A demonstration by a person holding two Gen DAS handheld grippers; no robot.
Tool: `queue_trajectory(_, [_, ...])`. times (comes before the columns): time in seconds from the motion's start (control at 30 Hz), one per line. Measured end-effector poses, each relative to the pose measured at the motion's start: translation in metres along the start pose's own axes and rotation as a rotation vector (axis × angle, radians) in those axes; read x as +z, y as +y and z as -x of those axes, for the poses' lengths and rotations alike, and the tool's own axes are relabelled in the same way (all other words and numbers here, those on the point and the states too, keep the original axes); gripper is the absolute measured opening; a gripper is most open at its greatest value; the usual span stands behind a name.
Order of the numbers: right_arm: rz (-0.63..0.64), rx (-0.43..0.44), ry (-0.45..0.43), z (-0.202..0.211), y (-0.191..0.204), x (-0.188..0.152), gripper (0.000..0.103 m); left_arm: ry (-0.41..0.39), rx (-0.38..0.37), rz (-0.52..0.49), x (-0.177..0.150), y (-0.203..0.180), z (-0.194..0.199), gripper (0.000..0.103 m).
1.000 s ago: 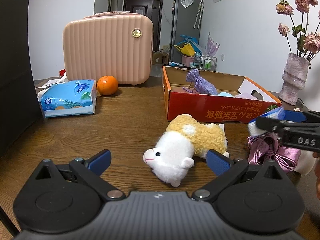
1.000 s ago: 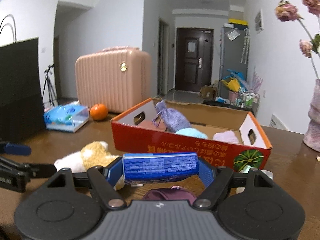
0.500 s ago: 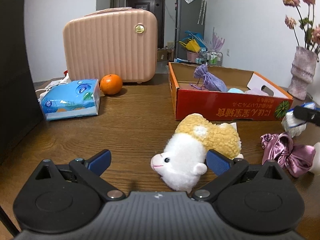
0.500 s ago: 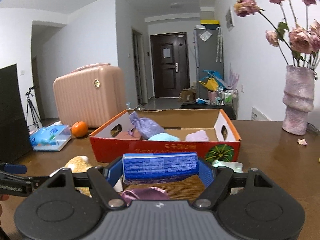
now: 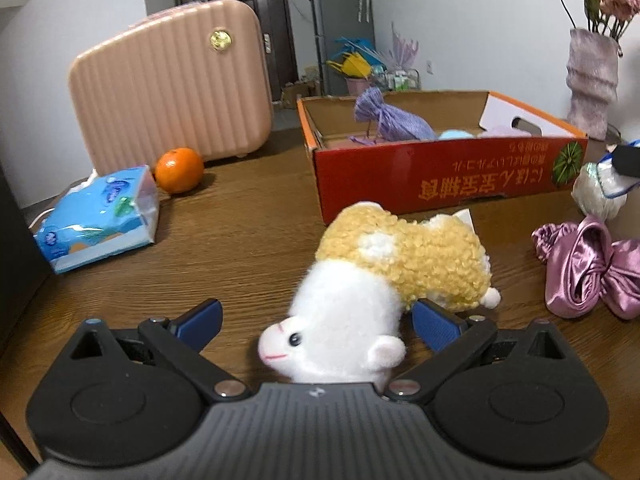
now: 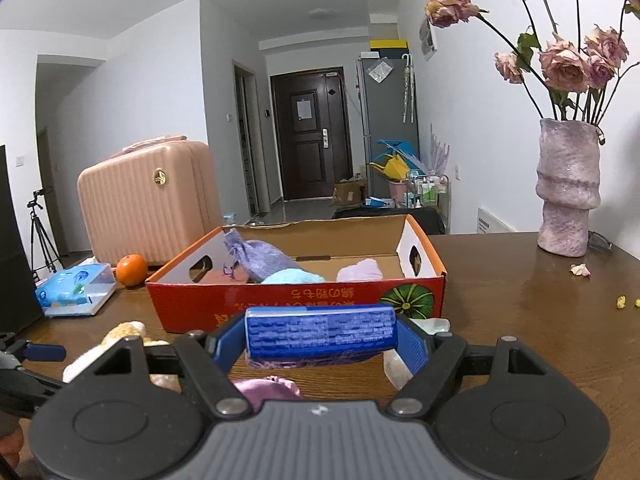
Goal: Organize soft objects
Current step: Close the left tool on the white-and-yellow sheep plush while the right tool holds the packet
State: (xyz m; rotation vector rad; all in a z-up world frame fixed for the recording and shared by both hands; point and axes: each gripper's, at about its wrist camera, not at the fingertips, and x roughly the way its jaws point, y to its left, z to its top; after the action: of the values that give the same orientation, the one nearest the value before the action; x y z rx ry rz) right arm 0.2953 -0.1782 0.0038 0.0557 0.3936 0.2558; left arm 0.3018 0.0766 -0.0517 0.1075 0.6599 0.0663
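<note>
The left gripper point(image 5: 316, 320) is hanging low over the wooden table point(image 5: 240, 232) with its jaws standing wide apart. The white head of a plush toy point(image 5: 384, 280) is lying between the two blue pads, but they are not pressing on it; the right pad is sitting just beside the toy's yellow curly body. The toy is lying on its side on the table, in front of the red cardboard box point(image 5: 440, 184).

The right gripper point(image 6: 320, 340) is clamping a blue pack point(image 6: 320, 334) sideways between its pads, above the table and in front of the same box. Under it a pink satin bag point(image 6: 266, 386) is lying on the wood, and a pale whitish bundle point(image 5: 596, 192) is resting near the box's corner.

Inside the box a purple drawstring pouch point(image 6: 256, 258), a light blue soft piece point(image 6: 292, 278) and a pale lilac one point(image 6: 360, 270) are lying together.

Further to the left, a blue tissue pack point(image 5: 100, 220) and an orange point(image 5: 179, 170) are sitting on the table, with a pink suitcase point(image 5: 172, 80) standing behind them. On the far right a vase point(image 6: 568, 188) is holding dried roses.
</note>
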Motion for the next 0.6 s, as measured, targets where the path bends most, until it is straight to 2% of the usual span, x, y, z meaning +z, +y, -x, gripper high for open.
queue_trajectory(0.2, [0.005,-0.012,0.002,-0.0011,0.0011,-0.0021,0.077,0.011,-0.025,-0.015,0.0018,0.0010,-0.0109,0.102])
queue_trajectory(0.27, [0.006,-0.011,0.002,-0.0009,0.0014,-0.0026,0.077,0.012,-0.038,-0.017,0.0020,0.0015,-0.0115,0.096])
queue_trajectory(0.43, [0.003,-0.012,0.006,-0.0022,0.0011,-0.0034,0.077,0.024,-0.089,-0.023,0.0006,0.0000,-0.0121,0.067])
queue_trajectory(0.6, [0.006,-0.006,0.010,-0.0018,0.0016,-0.0039,0.077,0.015,-0.089,-0.026,-0.0001,-0.0013,-0.0106,0.063])
